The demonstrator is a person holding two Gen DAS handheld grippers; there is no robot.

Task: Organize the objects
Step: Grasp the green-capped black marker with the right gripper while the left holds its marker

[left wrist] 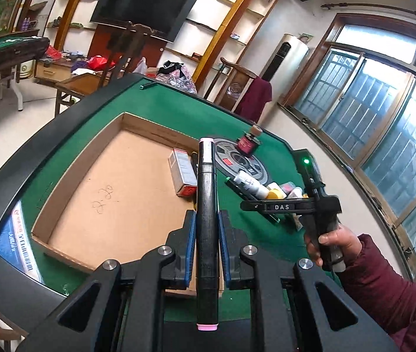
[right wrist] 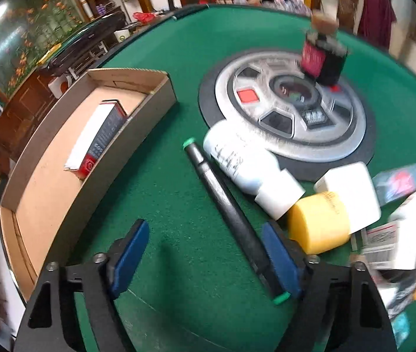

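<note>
Here the left gripper [left wrist: 206, 246] is clamped on a black pen with pink ends [left wrist: 206, 220], held above the cardboard box [left wrist: 114, 187]. Only the right wrist view shows the right gripper [right wrist: 205, 252], jaws apart, over a green-tipped pen [right wrist: 231, 214] lying on the green table [right wrist: 178, 44] beside a white bottle [right wrist: 246, 170].

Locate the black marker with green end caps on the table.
In the right wrist view, the green-capped marker lies on the green felt between the cardboard tray and the white bottle, close beside the bottle.

You can read "DAS" in white on black bar of right tongs [left wrist: 278, 207]. Scrawl on cardboard box floor [left wrist: 105, 196] and white bottle [right wrist: 237, 158] print stay illegible to you.
</note>
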